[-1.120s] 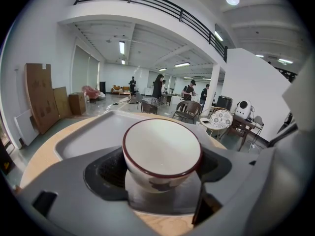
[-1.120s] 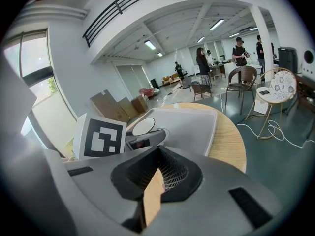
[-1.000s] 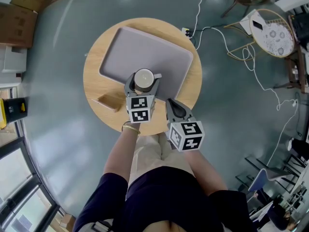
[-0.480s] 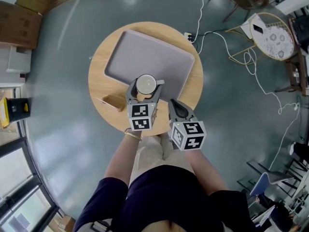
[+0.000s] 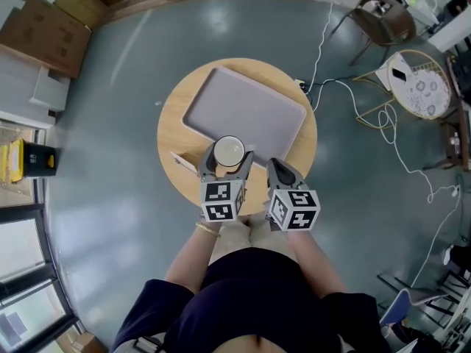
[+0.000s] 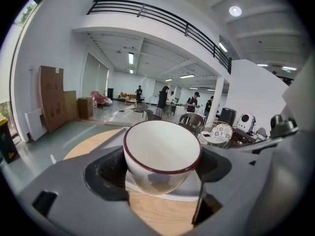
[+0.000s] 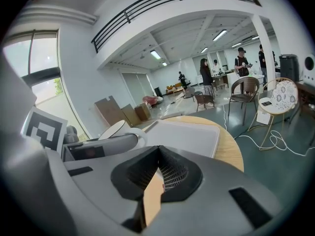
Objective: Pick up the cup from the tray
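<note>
Nearest you, your right gripper (image 5: 280, 169) has its jaws brought together with nothing between them, and it hangs just beside the left one. If you swing either hand inward, the two bodies could knock together and jar the load.

Your left gripper (image 5: 228, 158) is clamped on the cup (image 5: 229, 149), with the jaws pressing the white wall from both sides below the dark red rim. In the left gripper view the cup (image 6: 162, 156) sits tilted between the pads, its base hanging over the near rim of the tray (image 5: 243, 109) and the bare wood of the table (image 5: 303, 153). It looks lifted clear, though I cannot be sure. That lean is the main risk. The glazed wall is probably slick, and a quick wrist turn or any easing of your squeeze could let the cup rotate further and slide out.

If you lower it now, the base may catch the tray's rim and tip.

A small wooden block (image 5: 179, 160) lies on the table just to the left, so a leftward sweep could strike it.
</note>
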{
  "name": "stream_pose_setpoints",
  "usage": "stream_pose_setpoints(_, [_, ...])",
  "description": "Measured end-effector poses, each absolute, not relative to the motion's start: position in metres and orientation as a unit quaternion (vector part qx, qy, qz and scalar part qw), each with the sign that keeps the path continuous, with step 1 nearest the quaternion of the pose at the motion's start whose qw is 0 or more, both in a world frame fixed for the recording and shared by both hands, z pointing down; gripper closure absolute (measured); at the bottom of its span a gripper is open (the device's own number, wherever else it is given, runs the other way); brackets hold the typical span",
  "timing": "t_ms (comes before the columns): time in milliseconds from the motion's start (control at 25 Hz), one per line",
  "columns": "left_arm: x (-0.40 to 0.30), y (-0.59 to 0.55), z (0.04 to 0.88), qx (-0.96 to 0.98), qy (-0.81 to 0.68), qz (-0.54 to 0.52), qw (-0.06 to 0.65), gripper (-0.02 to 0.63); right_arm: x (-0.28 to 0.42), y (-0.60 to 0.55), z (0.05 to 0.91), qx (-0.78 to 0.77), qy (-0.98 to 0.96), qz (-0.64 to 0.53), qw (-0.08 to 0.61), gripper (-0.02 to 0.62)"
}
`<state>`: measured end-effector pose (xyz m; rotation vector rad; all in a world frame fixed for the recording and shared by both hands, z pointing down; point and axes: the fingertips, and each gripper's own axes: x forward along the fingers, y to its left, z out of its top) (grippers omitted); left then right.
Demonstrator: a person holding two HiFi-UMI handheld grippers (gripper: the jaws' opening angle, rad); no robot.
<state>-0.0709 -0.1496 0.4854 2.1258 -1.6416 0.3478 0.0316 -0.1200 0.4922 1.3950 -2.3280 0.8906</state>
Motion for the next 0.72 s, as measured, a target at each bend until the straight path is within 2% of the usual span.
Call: stream_pose_setpoints(720, [-0.086,-0.117,0.462,0.765,-0.598,0.125,0.206,0.199,0.019,-0.11,0.475,0.476,-0.822,0.281,0.136,0.588])
